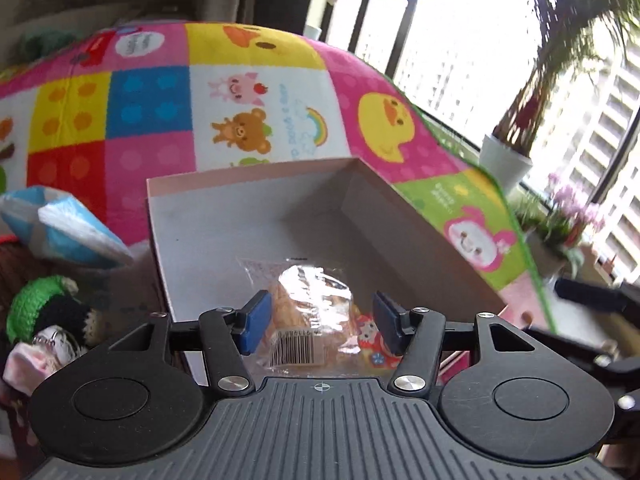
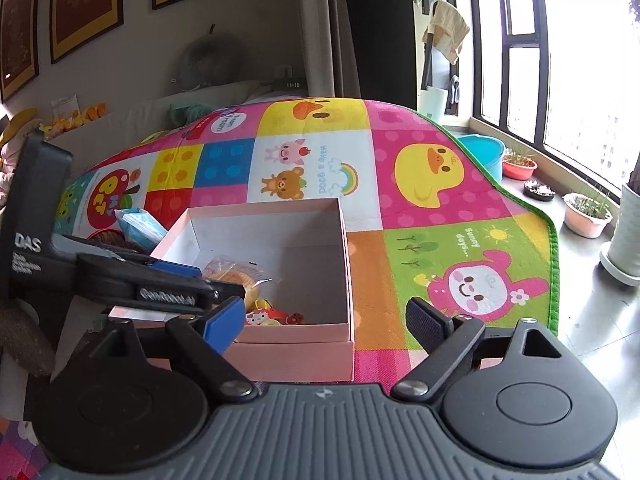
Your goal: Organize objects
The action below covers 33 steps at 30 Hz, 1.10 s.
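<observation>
A pink box [image 2: 280, 332] w/ a white inside sits on a bright play mat [image 2: 440, 184] w/ ducks, a bear & a rainbow on it. The box is open on top.

Left gripper [image 1: 318, 320] hangs over the near part of the box, pointing down into it. A clear bag w/ a bread roll [image 1: 308, 304] lies right between its blue pads [image 1: 256, 316]. From the right cam the pads look like they touch the bag's sides, but I can't tell for sure if they squeeze it or just sit next to it. The bag has a barcode sticker at its near end.

Next to the bag, at the near wall inside the box, lie some small cartoon toys [image 2: 272, 316], red, yellow & white.

Right gripper [image 2: 324, 320] is spread wide w/ nothing in it. It sits just before the near right corner of the box, above the mat.

Left of the box: a blue & white tissue pack [image 1: 68, 228] & a green knit toy [image 1: 40, 304]. Plant pots [image 2: 588, 216] stand on the floor by the window.
</observation>
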### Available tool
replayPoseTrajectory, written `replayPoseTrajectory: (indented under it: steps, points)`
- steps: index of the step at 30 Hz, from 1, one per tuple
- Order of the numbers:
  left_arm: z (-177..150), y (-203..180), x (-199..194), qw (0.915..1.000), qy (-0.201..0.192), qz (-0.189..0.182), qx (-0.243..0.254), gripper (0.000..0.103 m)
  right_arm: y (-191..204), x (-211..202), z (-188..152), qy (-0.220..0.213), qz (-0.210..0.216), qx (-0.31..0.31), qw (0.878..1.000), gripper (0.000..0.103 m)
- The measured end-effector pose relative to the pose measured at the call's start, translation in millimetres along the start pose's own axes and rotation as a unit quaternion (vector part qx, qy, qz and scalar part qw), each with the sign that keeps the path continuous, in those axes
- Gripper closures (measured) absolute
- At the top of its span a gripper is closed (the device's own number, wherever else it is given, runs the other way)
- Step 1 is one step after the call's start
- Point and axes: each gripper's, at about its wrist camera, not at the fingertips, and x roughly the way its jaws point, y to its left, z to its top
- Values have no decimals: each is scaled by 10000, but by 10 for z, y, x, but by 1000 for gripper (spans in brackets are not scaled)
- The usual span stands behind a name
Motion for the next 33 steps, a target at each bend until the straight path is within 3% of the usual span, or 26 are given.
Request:
replayPoseTrajectory:
  steps: [3, 6, 10, 14, 17, 20, 25, 27, 30, 33]
  points:
    - [46, 160, -432, 9966, -808, -29, -173, 43, -46, -12, -29, 23, -30, 106, 9999, 15]
    - [104, 465, -858, 9889, -1344, 249, -577, 43, -86, -35, -72, 35, -67, 165, 9998, 13]
    - [61, 883, -1077, 9855, -1084, 779, -1049, 43, -104, 2, -109, 131, -67, 247, 9996, 10]
    - [-37, 1196, -1127, 9752, -1063, 1215, -1514, 43, 11, 44, -65, 146, -10, 203, 9997, 10]
    - [132, 1387, -1017, 9627, -1101, 1274, -2118, 43, 171, 1, 12, 45, 101, -1, 9999, 7]
    - [460, 1504, -662, 9551, -805, 1371, -2498, 43, 342, -62, 74, -59, 137, -206, 9997, 5]
    - [851, 1549, 18, 9480, -328, 2614, -1786, 49, 513, -250, 55, -207, 261, -408, 9986, 4]
    - [850, 1569, 184, 9474, -42, 2837, -1480, 52, 521, -295, 18, -221, 271, -525, 9980, 3]
    - [713, 1550, 175, 9577, 115, 2657, -1096, 52, 473, -289, -52, -185, 183, -658, 9975, 3]
    - [525, 1438, -24, 9761, 207, 2085, -569, 51, 374, -176, -91, -30, 155, -436, 9989, 3]
